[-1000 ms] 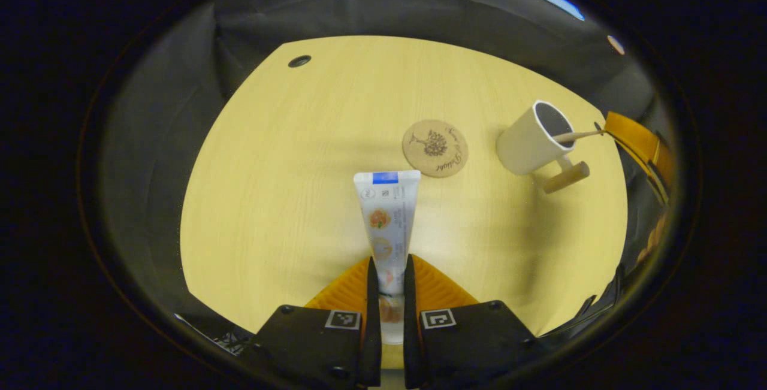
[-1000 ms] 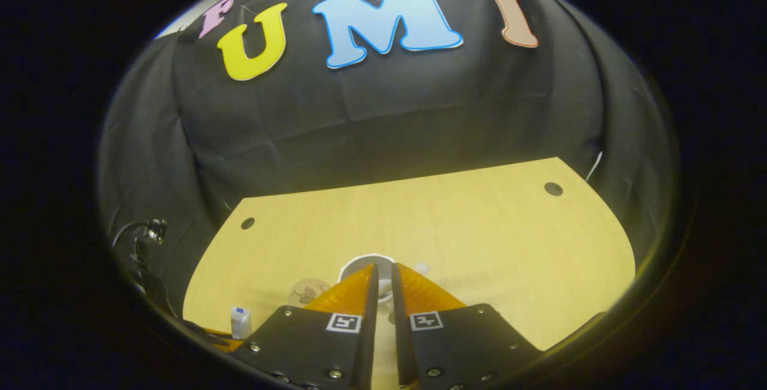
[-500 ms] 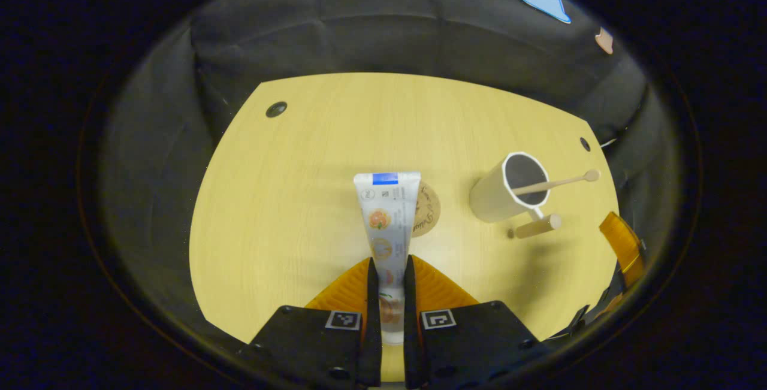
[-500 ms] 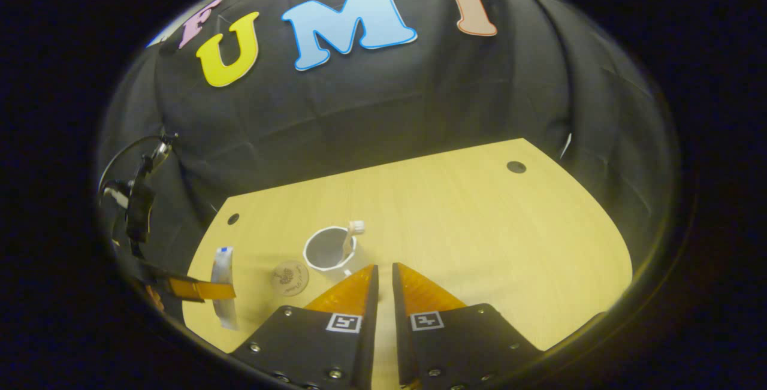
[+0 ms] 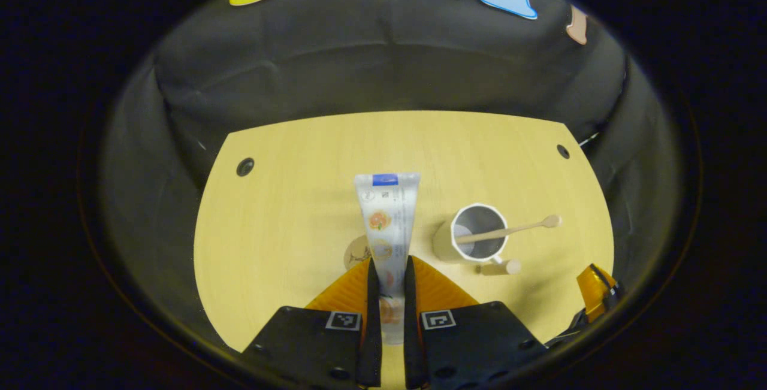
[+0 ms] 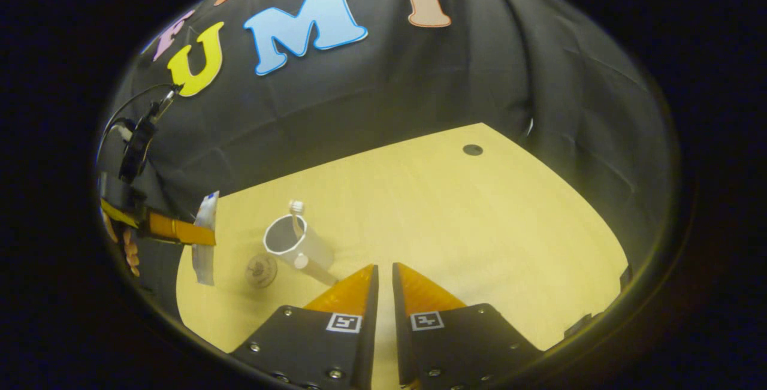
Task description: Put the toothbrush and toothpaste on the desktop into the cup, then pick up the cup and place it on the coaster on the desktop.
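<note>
My left gripper (image 5: 389, 261) is shut on the white toothpaste tube (image 5: 386, 216), which points forward above the desk. The white cup (image 5: 473, 240) stands to its right with the wooden toothbrush (image 5: 515, 229) leaning inside, its wooden handle (image 5: 500, 267) facing me. The cork coaster (image 5: 358, 252) peeks out left of the tube. In the right gripper view the cup (image 6: 296, 246), the toothbrush head (image 6: 296, 205) and the coaster (image 6: 261, 270) lie left of my right gripper (image 6: 383, 267), which is shut and empty. The left gripper (image 6: 174, 231) hangs at far left with the tube (image 6: 204, 240).
The light wooden desk (image 5: 299, 210) has small dark holes near its far corners (image 5: 244, 166) (image 6: 473, 150). Black cloth walls it on all sides. A hand (image 6: 129, 252) holds the left gripper at the desk's left edge. The right gripper's orange finger (image 5: 593, 285) shows low right.
The left gripper has risen and drawn back with the tube, so cup and coaster look nearer the fingers. The right gripper has pulled back and to the right, away from the cup.
</note>
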A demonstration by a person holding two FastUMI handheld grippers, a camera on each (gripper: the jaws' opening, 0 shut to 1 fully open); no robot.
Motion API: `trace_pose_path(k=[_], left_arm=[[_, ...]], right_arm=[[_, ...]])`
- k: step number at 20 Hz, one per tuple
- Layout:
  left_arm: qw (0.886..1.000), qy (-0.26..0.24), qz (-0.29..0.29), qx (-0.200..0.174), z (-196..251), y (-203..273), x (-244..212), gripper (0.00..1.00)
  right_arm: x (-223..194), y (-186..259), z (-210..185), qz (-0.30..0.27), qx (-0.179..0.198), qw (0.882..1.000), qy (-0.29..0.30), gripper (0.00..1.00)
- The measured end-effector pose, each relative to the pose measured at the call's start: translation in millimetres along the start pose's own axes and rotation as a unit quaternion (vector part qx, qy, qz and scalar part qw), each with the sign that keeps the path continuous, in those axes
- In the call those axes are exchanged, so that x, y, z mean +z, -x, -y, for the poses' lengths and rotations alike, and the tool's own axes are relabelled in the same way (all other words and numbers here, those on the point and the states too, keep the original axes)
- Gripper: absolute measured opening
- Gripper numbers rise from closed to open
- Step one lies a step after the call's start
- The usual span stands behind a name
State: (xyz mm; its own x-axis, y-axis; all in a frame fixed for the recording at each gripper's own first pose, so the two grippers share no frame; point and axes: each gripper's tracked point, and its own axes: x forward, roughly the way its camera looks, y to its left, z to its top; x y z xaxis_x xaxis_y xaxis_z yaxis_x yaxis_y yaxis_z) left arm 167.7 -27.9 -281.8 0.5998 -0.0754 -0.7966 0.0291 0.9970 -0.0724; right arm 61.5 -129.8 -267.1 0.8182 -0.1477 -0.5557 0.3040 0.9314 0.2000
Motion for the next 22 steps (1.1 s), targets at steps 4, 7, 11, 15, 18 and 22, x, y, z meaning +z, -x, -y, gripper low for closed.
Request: trace_pose_path(k=[4,7,11,15,18,22], left_arm=[[0.999,-0.03,0.017,-0.011,27,-3,33,0.22],[0.998,-0.055,0.031,-0.017,47,-9,56,0.22],[0.995,-0.085,0.045,-0.03,77,-15,75,0.22],[0.993,-0.103,0.045,-0.046,107,-27,81,0.22],[0.992,-0.107,0.046,-0.054,122,-41,83,0.22],[0.993,-0.085,0.044,-0.065,127,-55,78,0.22]], right_arm=[[0,5,22,0.0,-0.022,1.0,-0.017,0.15],[-2,9,37,0.0,-0.037,0.999,-0.029,0.16],[-7,15,60,-0.005,-0.058,0.997,-0.041,0.16],[-9,24,83,-0.008,-0.078,0.996,-0.05,0.15],[-12,30,101,-0.011,-0.093,0.994,-0.053,0.15],[-18,37,123,-0.018,-0.111,0.992,-0.057,0.12]])
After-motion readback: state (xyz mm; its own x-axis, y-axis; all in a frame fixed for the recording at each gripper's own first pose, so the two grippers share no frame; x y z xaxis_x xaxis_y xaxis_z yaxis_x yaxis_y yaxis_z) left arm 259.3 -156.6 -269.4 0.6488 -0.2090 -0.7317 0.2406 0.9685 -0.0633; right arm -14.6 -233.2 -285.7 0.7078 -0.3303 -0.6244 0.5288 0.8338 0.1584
